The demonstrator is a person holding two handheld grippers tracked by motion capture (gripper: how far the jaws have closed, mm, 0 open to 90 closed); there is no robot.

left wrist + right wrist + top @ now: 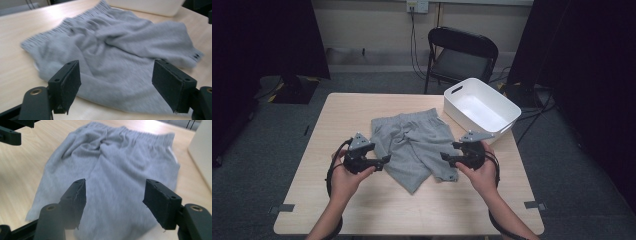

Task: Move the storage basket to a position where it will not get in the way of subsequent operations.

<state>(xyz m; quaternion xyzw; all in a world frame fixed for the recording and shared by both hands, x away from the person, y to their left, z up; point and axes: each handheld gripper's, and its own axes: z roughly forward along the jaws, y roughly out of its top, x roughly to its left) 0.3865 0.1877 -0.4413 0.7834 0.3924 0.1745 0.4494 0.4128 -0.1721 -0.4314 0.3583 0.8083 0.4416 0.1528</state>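
Dark curtains close off both sides of the room, and a black folding chair [462,52] stands beyond a pale wooden bench [362,210]. On the bench lie grey shorts [414,145], waistband away from the person and the two legs toward them, the cloth rumpled through the middle. A white tub [480,107] sits just beside the shorts at the waistband's right end — it holds nothing that I can see.

The left hand-held gripper [384,161] hangs at the shorts' left edge, its jaws standing apart with nothing between them; in the left gripper view the pads [66,85] frame the near leg of the shorts without touching it. The right hand-held gripper [446,157] is at the shorts' right edge, over the right leg, jaws likewise apart and gripping nothing.

By my reading the work — folding the shorts, or putting them in the tub — is at an early stage. The shorts lie spread but not smoothed, no fold shows, and neither gripper has the cloth. Taking hold, folding or lifting, and any move to the tub are all left.
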